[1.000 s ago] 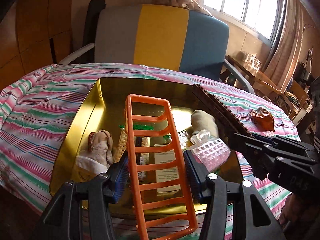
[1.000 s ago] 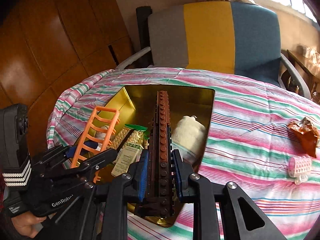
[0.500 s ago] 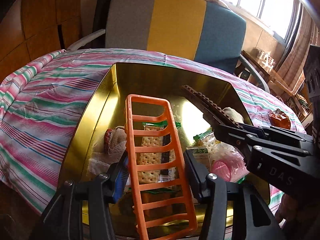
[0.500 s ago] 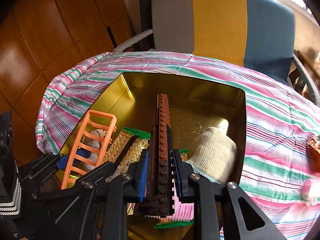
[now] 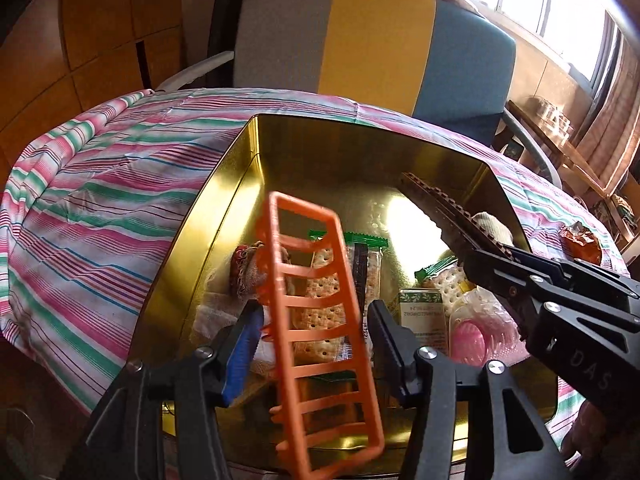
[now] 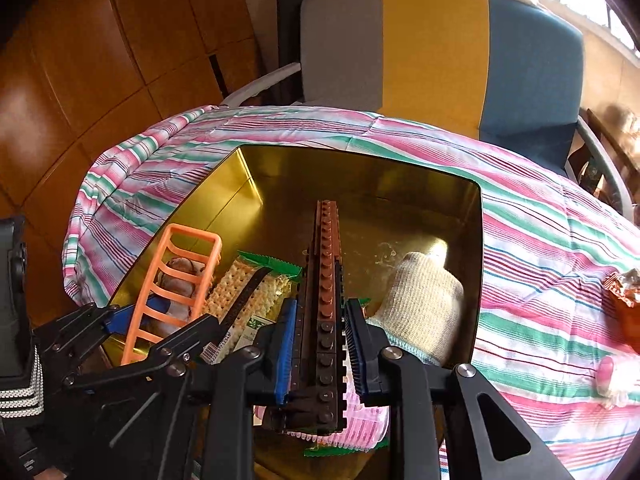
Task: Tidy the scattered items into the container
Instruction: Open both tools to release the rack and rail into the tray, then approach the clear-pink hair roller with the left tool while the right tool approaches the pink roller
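Note:
An open gold tin (image 5: 224, 200) sits on the striped cloth. My left gripper (image 5: 316, 320) hangs over its near left part. An orange ladder-shaped rack (image 5: 320, 360) stands tilted and blurred between its fingers, with a thin gap on each side, so it is open. My right gripper (image 6: 320, 340) is shut on a long brown brick bar (image 6: 326, 260) that points into the tin. From the right wrist view the left gripper (image 6: 160, 320) and the rack (image 6: 172, 292) are at the tin's left wall (image 6: 240, 184). From the left wrist view the bar (image 5: 436, 208) comes in from the right.
Cracker packets (image 5: 320, 312), a small green-printed box (image 5: 420, 312), a pink roller pack (image 5: 476, 332), a white knit glove (image 6: 424, 312) and a rag (image 5: 244, 268) lie in the tin. An orange wrapper (image 6: 628, 308) and a pink roller (image 6: 612, 372) lie on the cloth. A chair (image 5: 380, 40) stands behind.
Both grippers have moved forward and lower over the tin. The orange rack has tilted and slid forward out of the left fingers' hold. The brick bar stays fixed in the right gripper.

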